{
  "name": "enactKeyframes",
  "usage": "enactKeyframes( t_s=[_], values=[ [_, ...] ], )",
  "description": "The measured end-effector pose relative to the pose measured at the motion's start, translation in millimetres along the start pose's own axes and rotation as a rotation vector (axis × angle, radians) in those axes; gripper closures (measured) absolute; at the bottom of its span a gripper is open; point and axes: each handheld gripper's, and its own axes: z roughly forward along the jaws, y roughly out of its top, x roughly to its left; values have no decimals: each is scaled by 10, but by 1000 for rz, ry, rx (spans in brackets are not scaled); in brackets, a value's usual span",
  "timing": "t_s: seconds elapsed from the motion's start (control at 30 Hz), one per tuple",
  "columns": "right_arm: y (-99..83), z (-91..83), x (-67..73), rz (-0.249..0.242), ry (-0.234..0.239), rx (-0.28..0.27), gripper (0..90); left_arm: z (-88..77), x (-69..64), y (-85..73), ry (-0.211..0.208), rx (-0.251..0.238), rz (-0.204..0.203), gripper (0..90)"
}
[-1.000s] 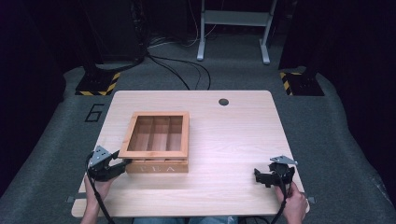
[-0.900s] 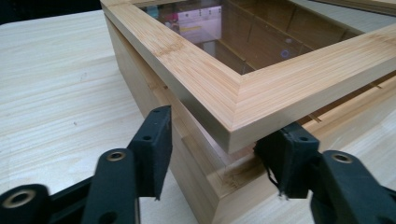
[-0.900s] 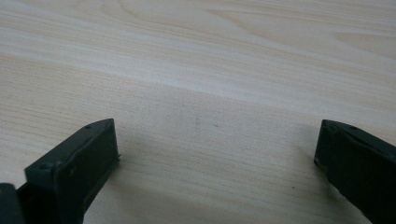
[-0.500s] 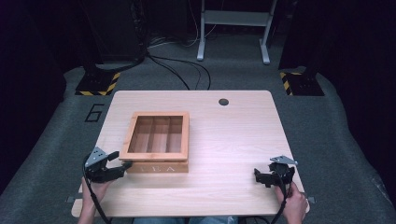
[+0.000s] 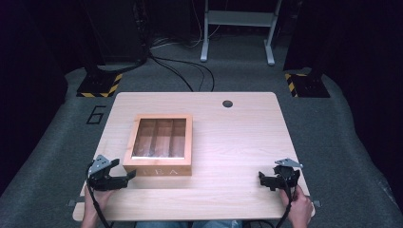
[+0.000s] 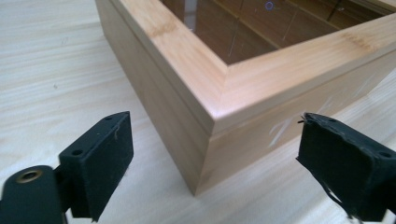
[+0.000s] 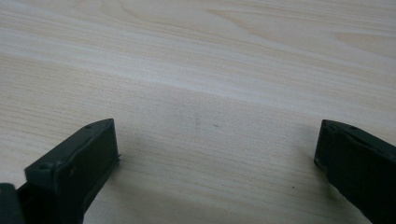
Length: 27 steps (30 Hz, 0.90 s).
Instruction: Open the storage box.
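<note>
A wooden tea box (image 5: 160, 146) with a glass lid and "TEA" on its front stands on the left half of the light wooden table (image 5: 237, 137). My left gripper (image 5: 119, 176) is open at the box's front left corner. In the left gripper view that corner (image 6: 210, 126) sits between the wide-apart jaws, a little beyond them, with nothing gripped. My right gripper (image 5: 264, 178) is open near the table's front right edge, low over bare wood (image 7: 210, 116), far from the box.
A dark round cable hole (image 5: 227, 103) lies in the table near its far edge. Beyond the table, cables (image 5: 180, 71), a grey metal stand (image 5: 237, 28) and yellow-black striped bases (image 5: 100, 85) sit on the grey floor.
My left gripper has dropped slightly toward the table's front edge and turned so its jaws point at the box's front left corner. The right gripper has stayed put.
</note>
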Motion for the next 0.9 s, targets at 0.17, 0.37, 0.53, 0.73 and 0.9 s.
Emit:
enactKeyframes(
  t_s=[0.17, 0.37, 0.53, 0.73, 0.9],
  values=[
    [0, 1, -2, -2, 1, -1, 0, -52, 9, -150, 20, 59, -14, 48],
    [0, 1, -1, -2, 0, -1, 0, -92, 79, -286, 61, 94, -33, 40],
    [0, 0, -1, -1, 0, 0, 0, -97, 133, -339, 87, 138, -31, 29],
    [0, 1, -2, -3, 0, -1, 0, -42, 151, -384, 113, 159, -22, 14],
    [0, 0, 0, 0, 0, 0, 0, 37, 147, -384, 139, 216, 9, 0]
  ],
)
